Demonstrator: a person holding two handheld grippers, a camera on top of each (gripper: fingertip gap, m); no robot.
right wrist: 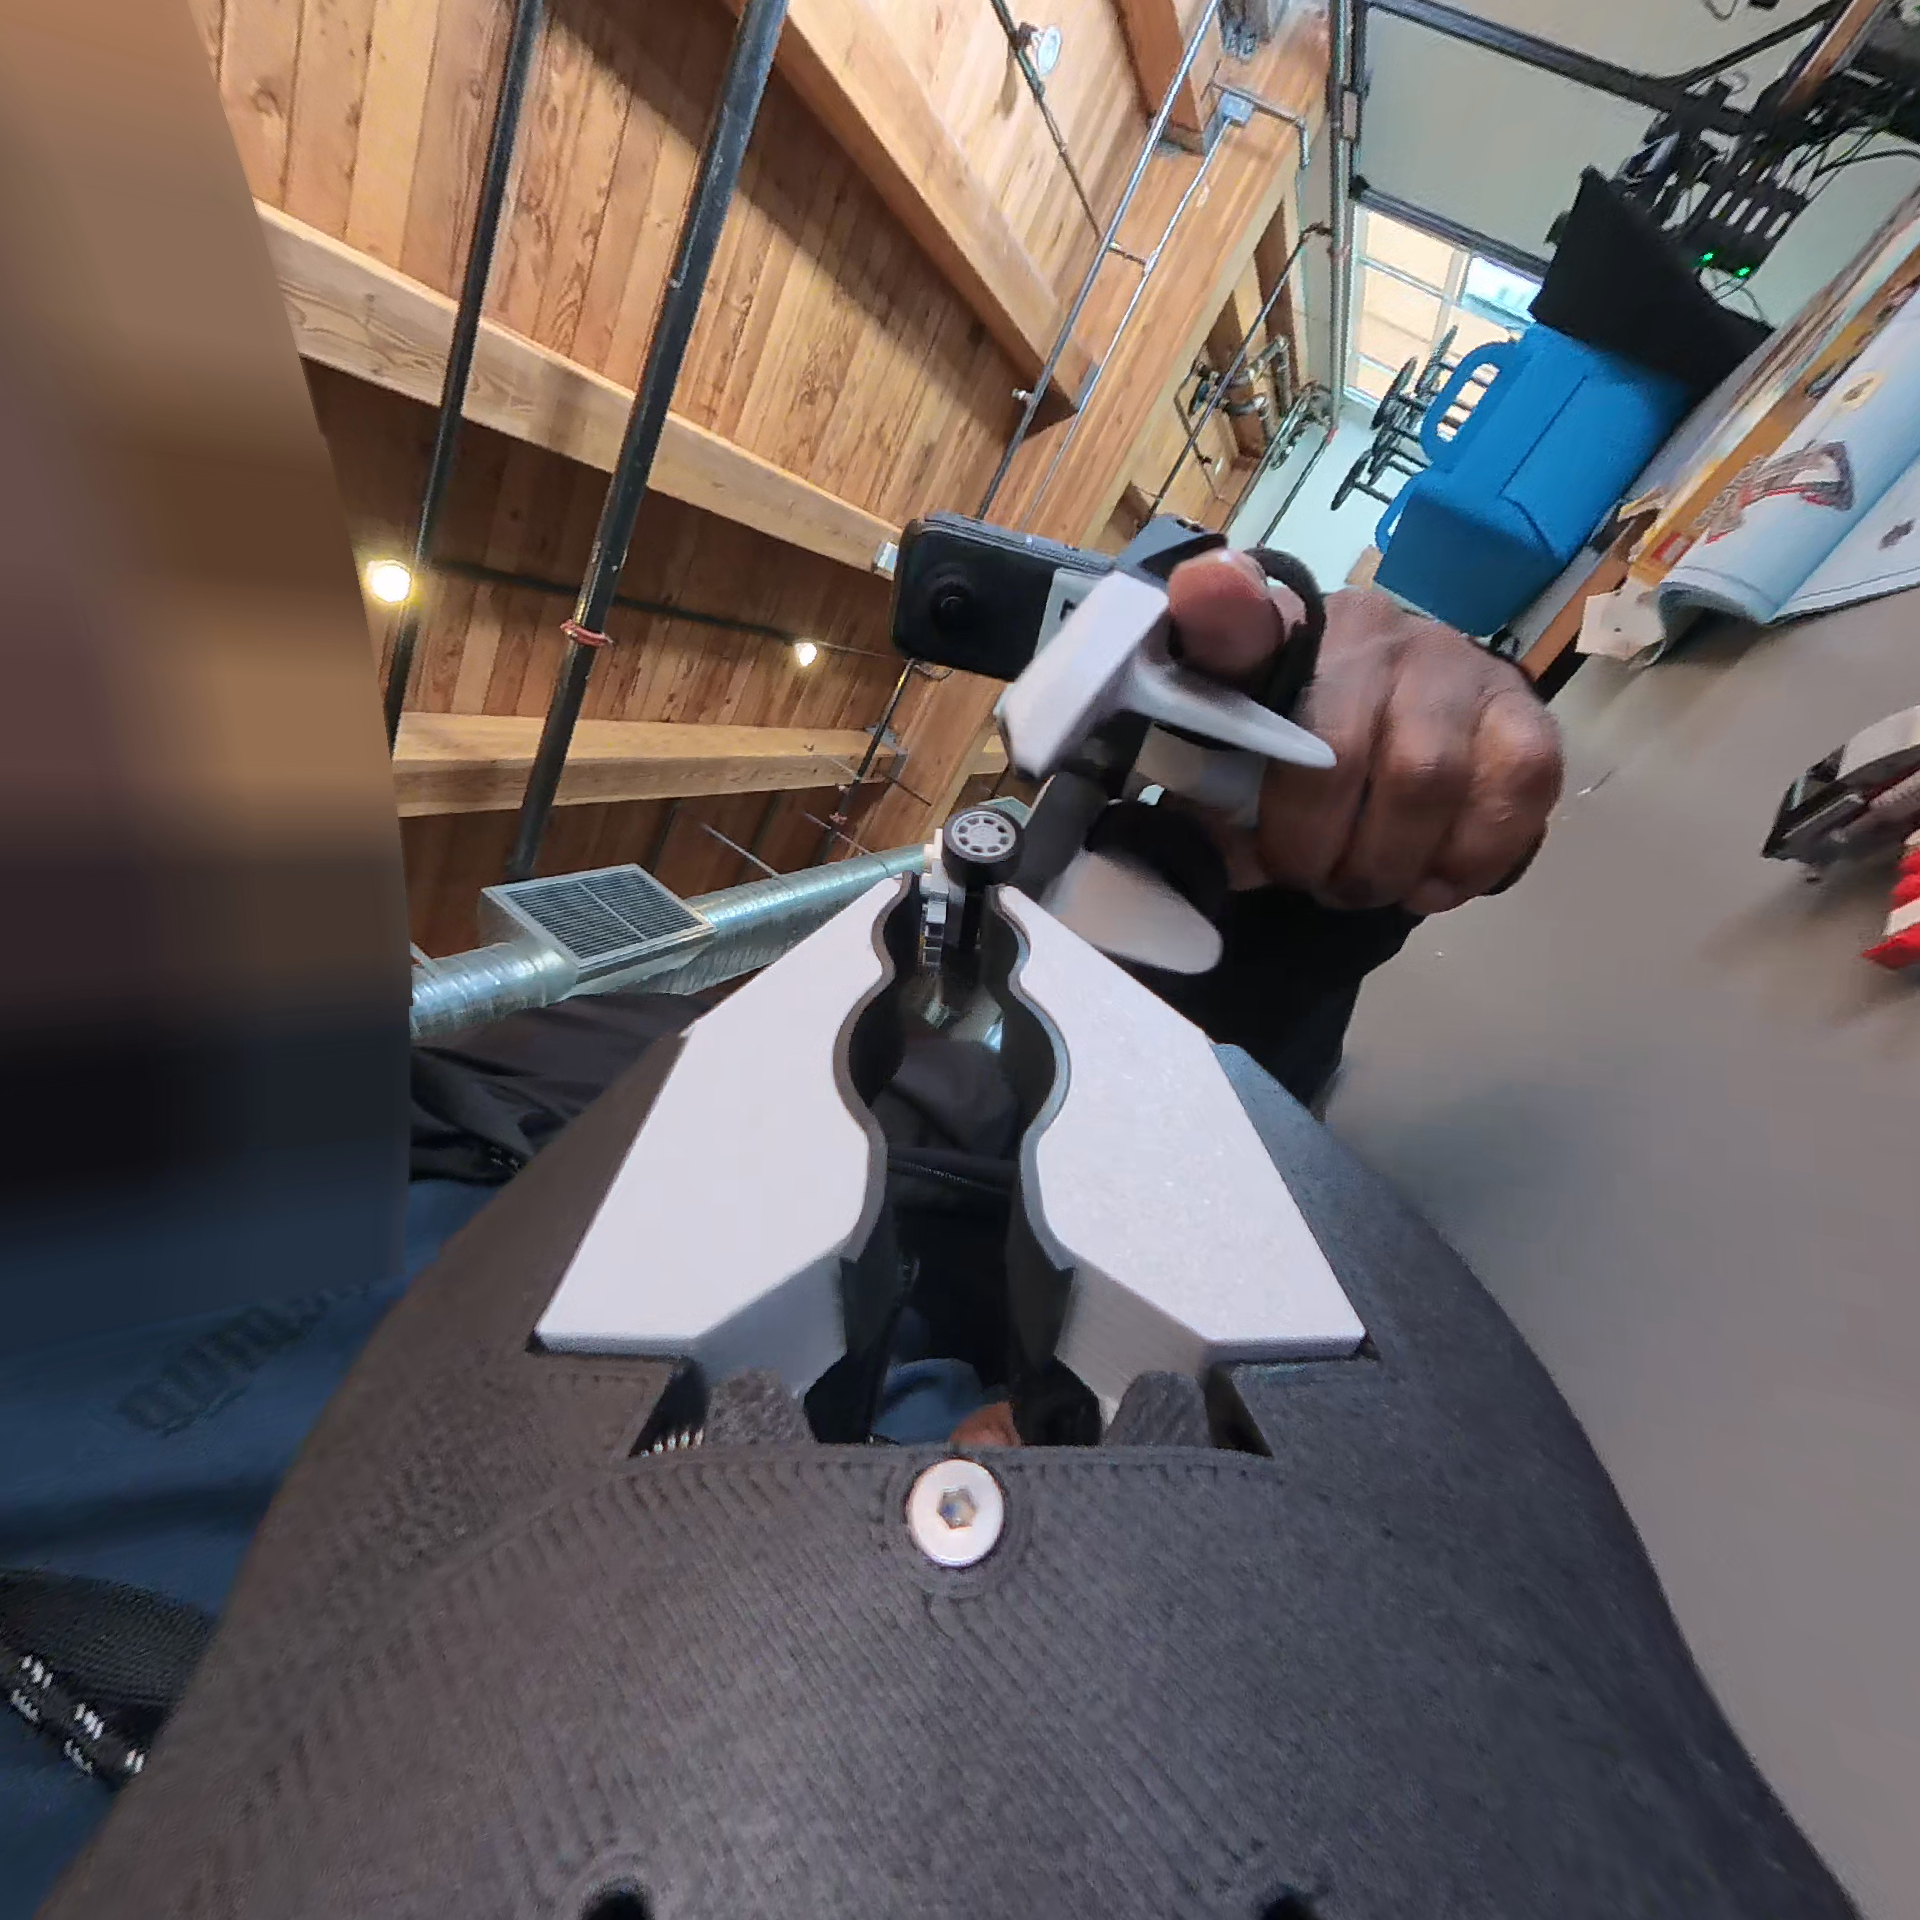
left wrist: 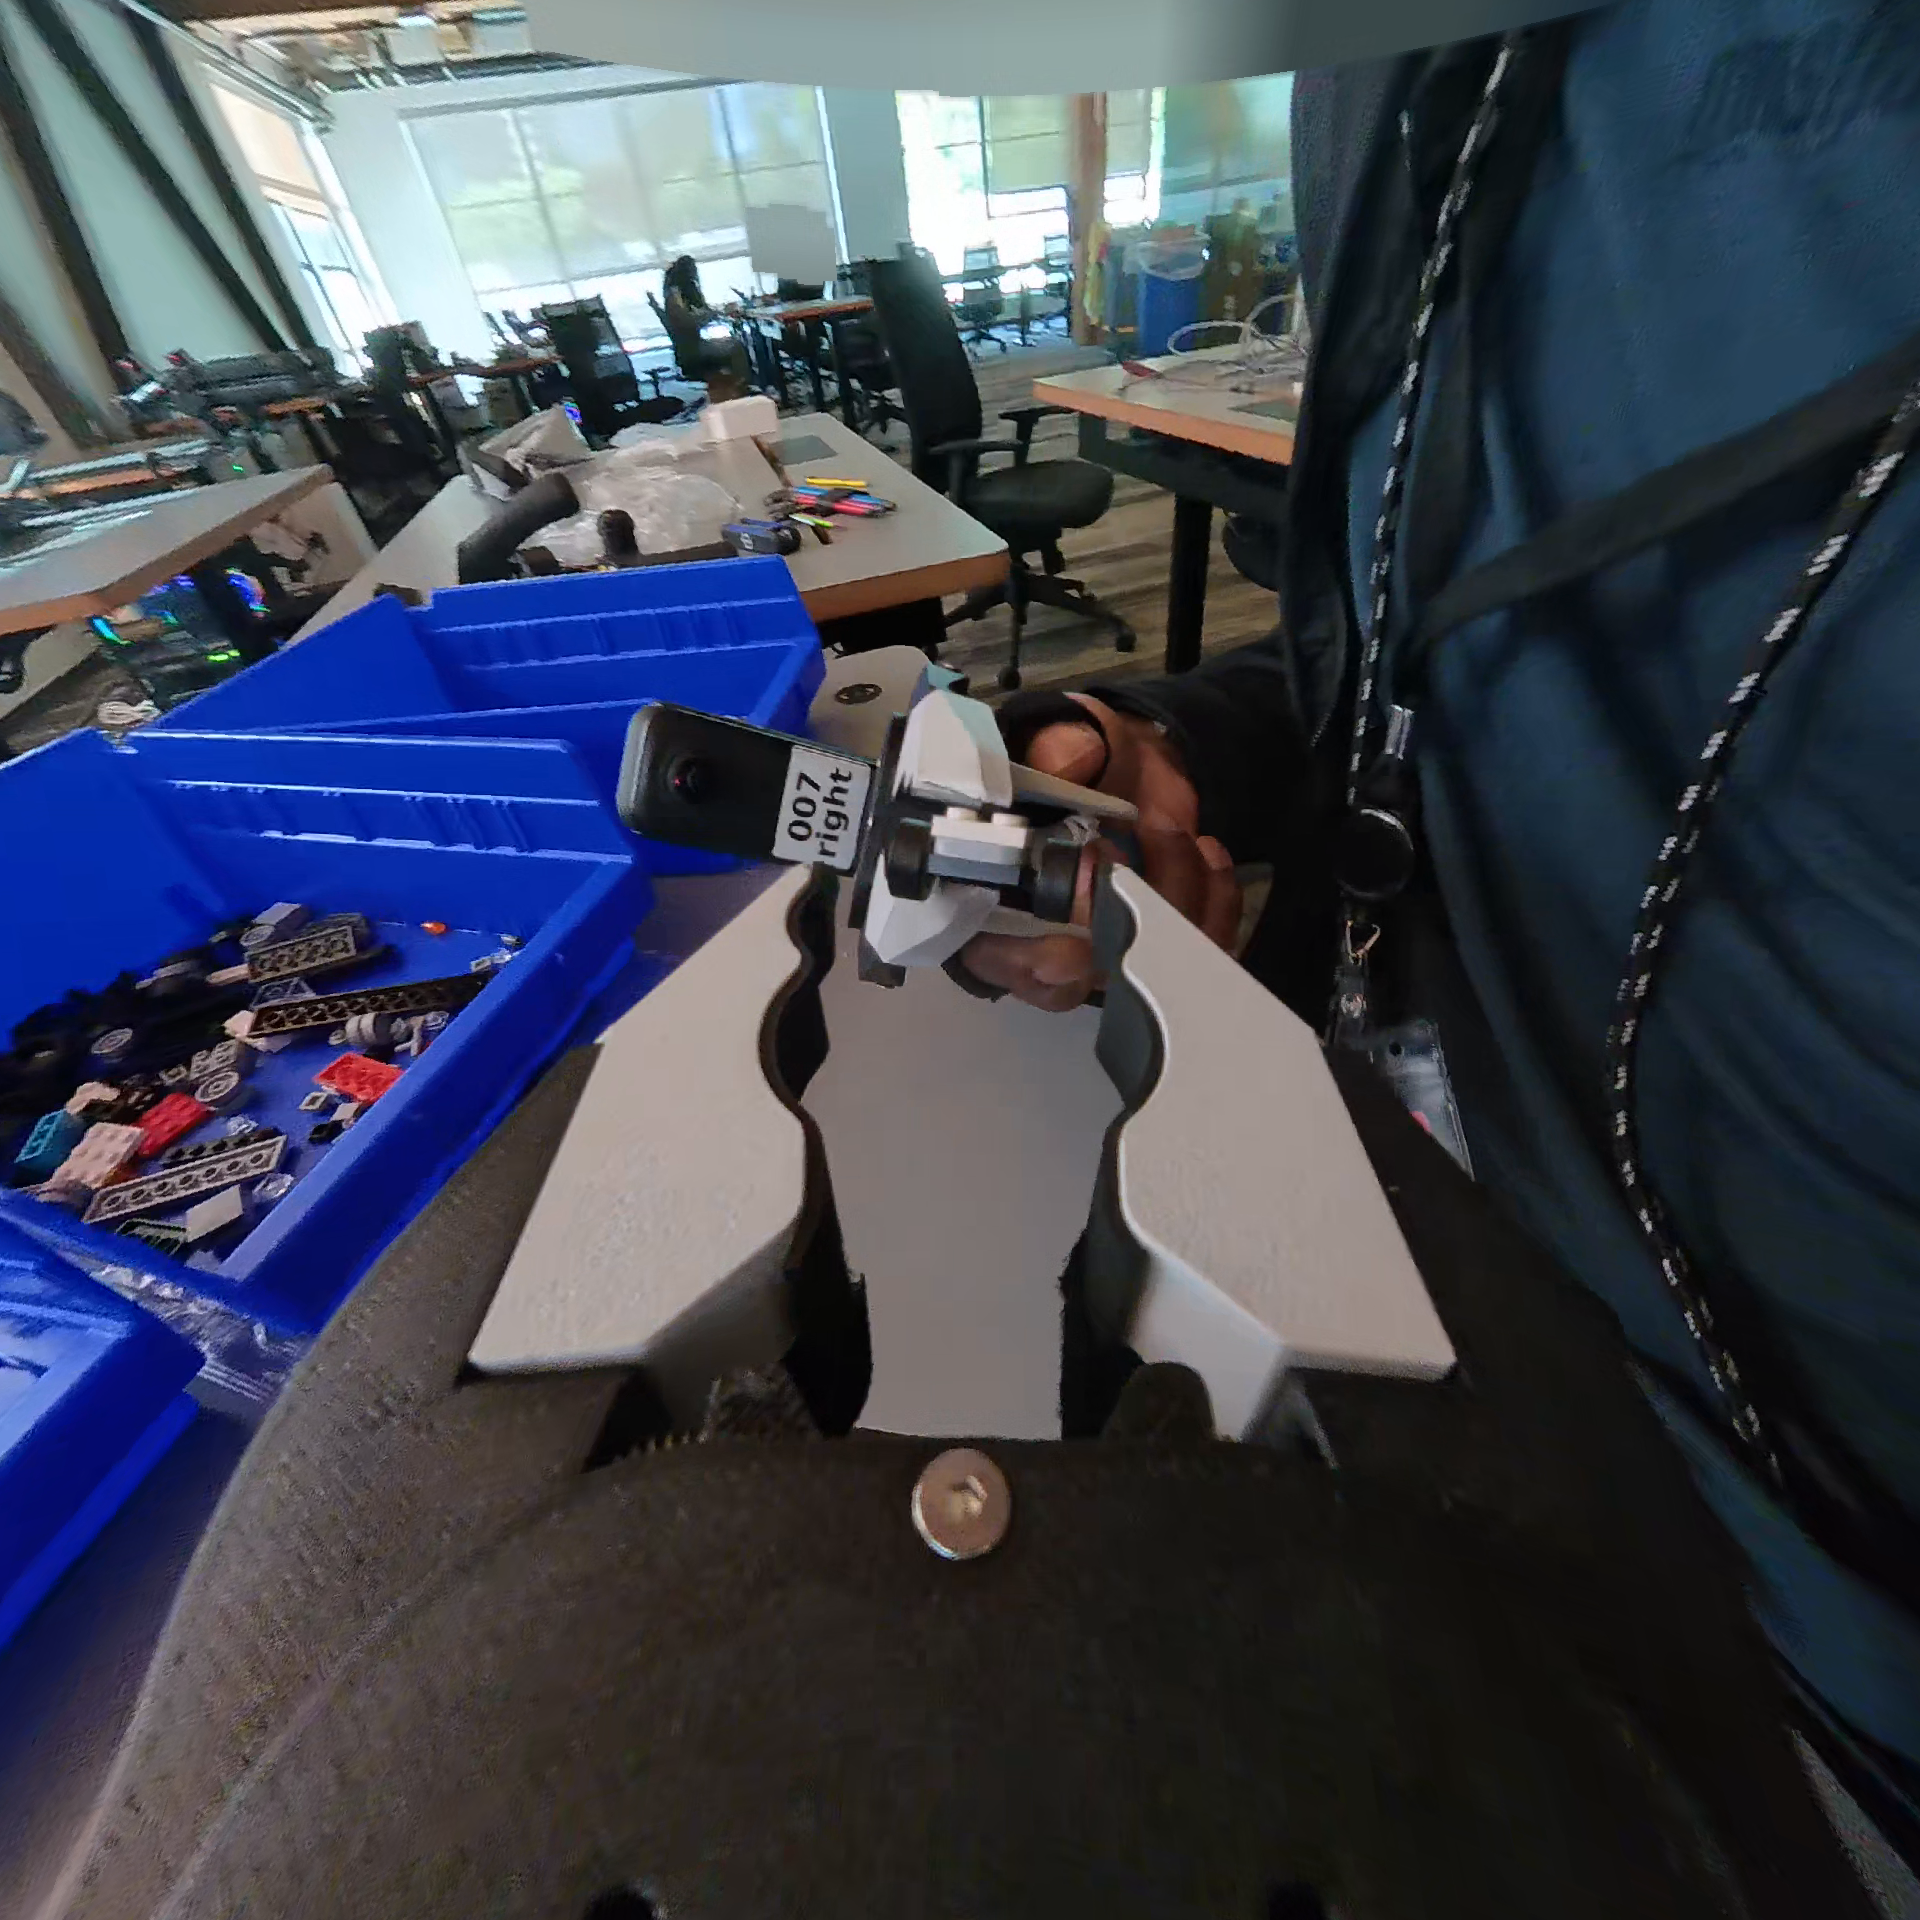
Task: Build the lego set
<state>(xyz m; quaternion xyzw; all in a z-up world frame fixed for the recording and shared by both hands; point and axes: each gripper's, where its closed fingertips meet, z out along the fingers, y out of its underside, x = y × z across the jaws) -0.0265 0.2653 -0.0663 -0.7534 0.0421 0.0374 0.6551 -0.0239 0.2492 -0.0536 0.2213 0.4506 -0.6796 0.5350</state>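
Grey-fingered left gripper [left wrist: 968,894]: jaws spread wide, holding nothing; its tips stand to either side of the wheel assembly [left wrist: 977,847], near the wheels, and I judge them not yet touching.
Right gripper [right wrist: 951,914]: closed on the wheel assembly, pinching it at the very fingertips, up in the air in front of the person's chest and clear of the table [right wrist: 1558,1247].
Slip risk: the hold is narrow and sits at the tip ends, so a sideways push from the left gripper could probably twist the piece in the pinch or pop it loose.
Crush risk: if the left fingers close on the wheels, which look free to turn, they may roll instead of being held, or a wheel may pull off its axle.
Drop risk: a fall from here would likely land on the person or the floor, not in the bin.
Wheel assembly, look: small; light grey and white studded plates over a dark axle part, a black tyre at each end, one showing a pale spoked hub [right wrist: 975,831].
Blue bin [left wrist: 468,1091]: beside and below the left gripper, holding loose bricks [left wrist: 208,1060] in black, grey, red and tan.
Partly built model [right wrist: 1855,795]: well apart on the table, grey, white and red; detail too small to tell.
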